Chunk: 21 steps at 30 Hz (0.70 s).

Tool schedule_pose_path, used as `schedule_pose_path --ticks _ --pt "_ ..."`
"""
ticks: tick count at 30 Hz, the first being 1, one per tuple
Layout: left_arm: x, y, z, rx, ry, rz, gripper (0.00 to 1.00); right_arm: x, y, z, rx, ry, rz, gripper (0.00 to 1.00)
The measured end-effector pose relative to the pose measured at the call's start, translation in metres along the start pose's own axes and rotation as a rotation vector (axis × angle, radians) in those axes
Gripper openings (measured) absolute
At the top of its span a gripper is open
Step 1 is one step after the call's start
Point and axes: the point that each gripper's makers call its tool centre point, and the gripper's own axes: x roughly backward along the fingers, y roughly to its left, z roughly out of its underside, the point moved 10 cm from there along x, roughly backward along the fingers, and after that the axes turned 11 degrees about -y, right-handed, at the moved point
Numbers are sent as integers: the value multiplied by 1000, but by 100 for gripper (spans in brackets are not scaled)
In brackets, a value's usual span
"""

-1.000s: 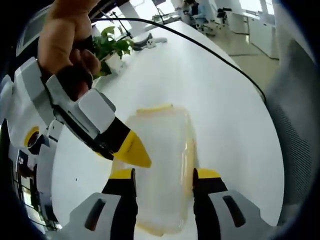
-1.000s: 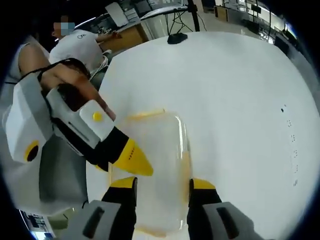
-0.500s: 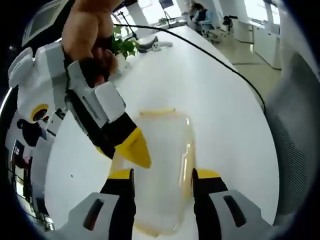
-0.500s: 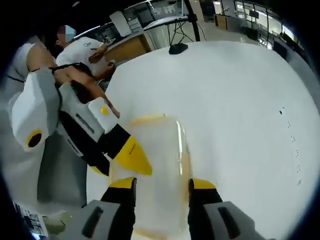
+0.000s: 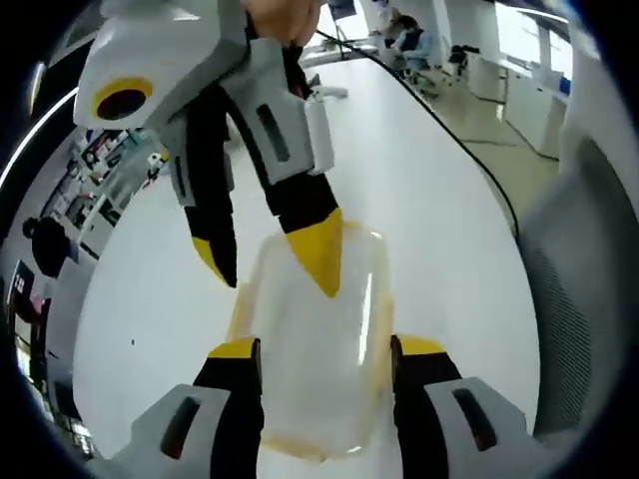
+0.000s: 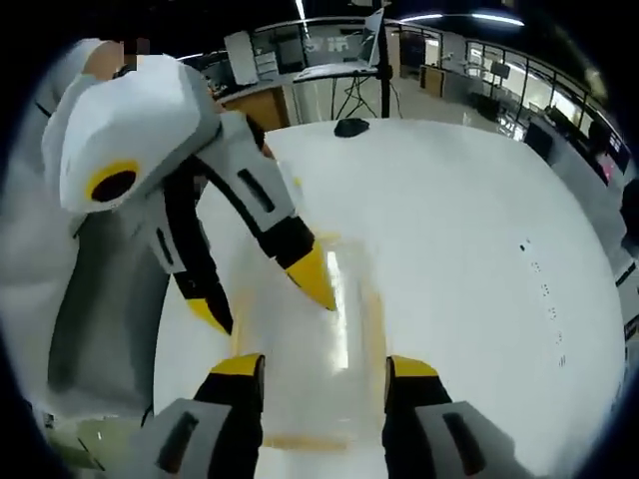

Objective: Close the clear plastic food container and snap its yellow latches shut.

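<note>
The clear plastic container (image 5: pixel 318 394) lies on the white table (image 5: pixel 429 190) with its lid on and yellow latches (image 5: pixel 383 329) along its edges. My left gripper (image 5: pixel 324 345) is open, its jaws straddling the near end of the box. From above, my right gripper (image 5: pixel 268 271) reaches down, open, with one yellow tip on the lid and the other outside the box's left edge. In the right gripper view the container (image 6: pixel 329 349) sits between my right gripper's (image 6: pixel 324 365) open jaws. There my left gripper (image 6: pixel 265 302) comes in from the upper left, one tip over the lid.
A black cable (image 5: pixel 449 110) runs across the table, and a grey chair (image 5: pixel 584 289) stands past its right edge. A black stand base (image 6: pixel 351 127) sits at the far end. A person's white clothing (image 6: pixel 90 309) is at the left, with office desks behind.
Both views have tilted. In each, the other gripper has swung from the left side to over the container's far half, and both its yellow tips show now. The container has stayed put.
</note>
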Motion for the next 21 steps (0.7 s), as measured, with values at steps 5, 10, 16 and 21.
schedule_pose_path --ticks 5,10,16,21 --pt "12 18 5 37 29 51 58 5 9 4 10 21 5 58" --pt "16 33 10 86 39 103 72 1 19 9 38 66 23 73" --pt "5 33 28 10 157 173 84 -10 24 17 60 119 47 78" --pt "-8 28 37 -36 197 182 77 -21 21 27 73 173 85 75"
